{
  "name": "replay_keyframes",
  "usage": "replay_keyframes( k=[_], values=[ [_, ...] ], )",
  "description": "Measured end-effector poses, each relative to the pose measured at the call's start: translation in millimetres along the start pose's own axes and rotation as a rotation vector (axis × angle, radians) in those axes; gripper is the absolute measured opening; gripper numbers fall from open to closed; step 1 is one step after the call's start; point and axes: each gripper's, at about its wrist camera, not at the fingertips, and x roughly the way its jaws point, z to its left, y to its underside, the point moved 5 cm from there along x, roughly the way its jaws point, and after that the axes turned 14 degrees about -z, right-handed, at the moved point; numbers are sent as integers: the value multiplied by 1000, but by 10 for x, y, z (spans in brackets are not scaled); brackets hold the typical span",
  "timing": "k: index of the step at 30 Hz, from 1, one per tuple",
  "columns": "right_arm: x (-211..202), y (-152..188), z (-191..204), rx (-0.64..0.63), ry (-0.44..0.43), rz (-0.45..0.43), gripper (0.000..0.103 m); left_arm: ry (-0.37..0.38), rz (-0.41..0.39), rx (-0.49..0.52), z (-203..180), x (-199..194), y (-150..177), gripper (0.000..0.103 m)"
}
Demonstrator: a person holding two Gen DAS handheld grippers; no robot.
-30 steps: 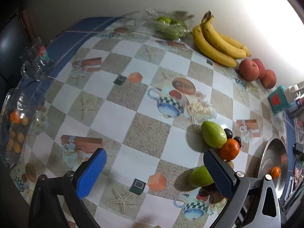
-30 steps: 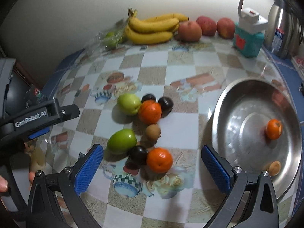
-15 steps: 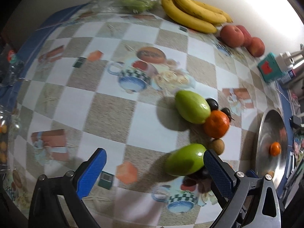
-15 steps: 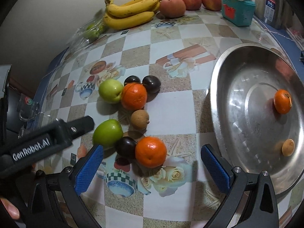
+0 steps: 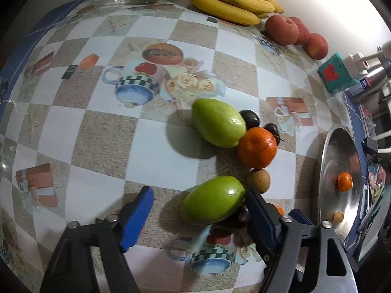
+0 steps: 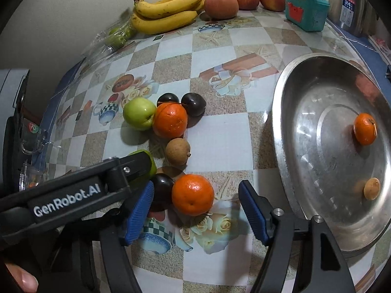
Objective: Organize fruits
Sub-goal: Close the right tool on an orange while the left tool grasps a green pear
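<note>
A cluster of fruit lies on the patterned table. My left gripper [image 5: 199, 213] is open around the near green fruit [image 5: 213, 204], its jaws on either side, not touching. A second green fruit [image 5: 217, 122], an orange [image 5: 256, 147], dark plums [image 5: 249, 118] and a brown longan [image 5: 259, 180] lie beyond. My right gripper [image 6: 195, 210] is open around a near orange [image 6: 193, 194], with a dark plum [image 6: 162, 183] beside its left finger. The steel bowl [image 6: 293, 146] holds a small orange [image 6: 364, 129] and a longan [image 6: 372, 188].
Bananas [image 6: 166, 12], red apples [image 6: 221, 5] and a bag of green fruit [image 6: 119, 35] lie along the back wall. A teal box [image 6: 306, 12] and a steel kettle [image 6: 349, 5] stand at the back right. The left gripper's body [image 6: 68, 195] crosses the right view.
Both grippers have moved forward and down toward the fruit cluster. The left jaws now straddle the near green fruit, the right jaws straddle the near orange. No fruit has moved.
</note>
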Motion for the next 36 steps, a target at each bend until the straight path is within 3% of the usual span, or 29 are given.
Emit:
replay_keyframes(
  k=[6, 23, 36],
  values=[
    [23, 20, 35, -1, -13, 16, 55, 35, 8, 27, -99, 0, 6, 58],
    [-4, 8, -33, 56, -30, 24, 38, 69, -28, -122, 187, -107, -92, 58],
    [-18, 7, -95, 95, -30, 25, 38, 83, 25, 1, -47, 17, 7, 55]
  ],
)
